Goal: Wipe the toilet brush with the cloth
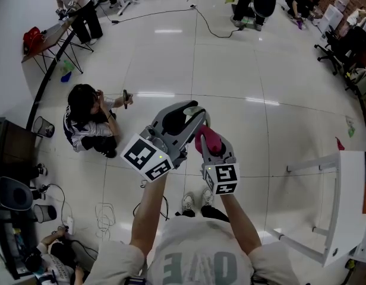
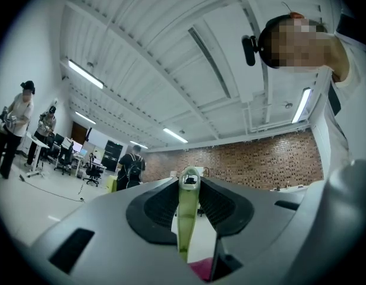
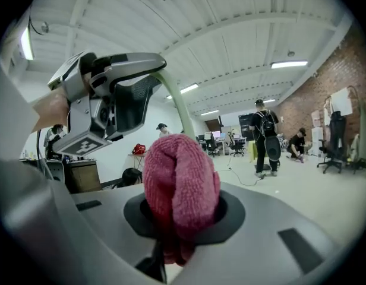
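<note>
In the head view my left gripper [image 1: 193,113] is held out in front of me, shut on the pale green handle of the toilet brush [image 1: 198,109]. The left gripper view shows that handle [image 2: 187,218] upright between the pads, its looped end at the tips. My right gripper [image 1: 210,142] sits just right of it, shut on a bunched pink cloth [image 1: 207,139]. In the right gripper view the cloth [image 3: 180,186] bulges out of the jaws, with the left gripper [image 3: 114,94] and the green handle [image 3: 178,108] close behind it. The brush head is hidden.
A person sits on the white floor [image 1: 230,70] at the left [image 1: 88,120]. A white table [image 1: 344,206] stands at the right, a dark desk with equipment [image 1: 10,183] at the left edge. Cables [image 1: 103,215] lie near my feet. Other people stand far off.
</note>
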Tool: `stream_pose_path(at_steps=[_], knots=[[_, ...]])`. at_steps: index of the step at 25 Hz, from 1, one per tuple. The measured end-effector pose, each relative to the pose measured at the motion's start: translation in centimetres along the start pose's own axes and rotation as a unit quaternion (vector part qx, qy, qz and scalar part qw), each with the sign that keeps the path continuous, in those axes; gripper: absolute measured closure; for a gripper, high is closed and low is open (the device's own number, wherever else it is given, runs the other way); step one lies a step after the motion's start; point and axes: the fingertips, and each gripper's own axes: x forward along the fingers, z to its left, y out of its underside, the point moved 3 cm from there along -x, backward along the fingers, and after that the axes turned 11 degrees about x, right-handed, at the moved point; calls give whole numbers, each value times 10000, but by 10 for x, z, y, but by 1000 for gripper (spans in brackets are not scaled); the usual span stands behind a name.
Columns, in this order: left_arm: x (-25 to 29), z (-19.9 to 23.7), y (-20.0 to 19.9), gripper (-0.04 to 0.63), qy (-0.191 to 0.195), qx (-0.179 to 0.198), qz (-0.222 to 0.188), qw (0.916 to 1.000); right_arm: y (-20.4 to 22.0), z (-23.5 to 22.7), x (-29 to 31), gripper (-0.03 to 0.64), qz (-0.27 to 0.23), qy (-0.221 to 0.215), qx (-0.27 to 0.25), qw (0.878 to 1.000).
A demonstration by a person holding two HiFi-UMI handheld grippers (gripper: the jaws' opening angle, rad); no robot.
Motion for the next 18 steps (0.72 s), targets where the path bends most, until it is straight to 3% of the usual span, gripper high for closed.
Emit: stream_pose_path(at_steps=[12, 18], knots=[[5, -3, -5, 486, -60, 246, 37, 9997, -84, 32, -9, 548, -1193, -208, -299, 9922], [4, -5, -2, 486, -65, 209, 37, 9998, -118, 70, -19, 548, -1900, -748, -910, 9747]])
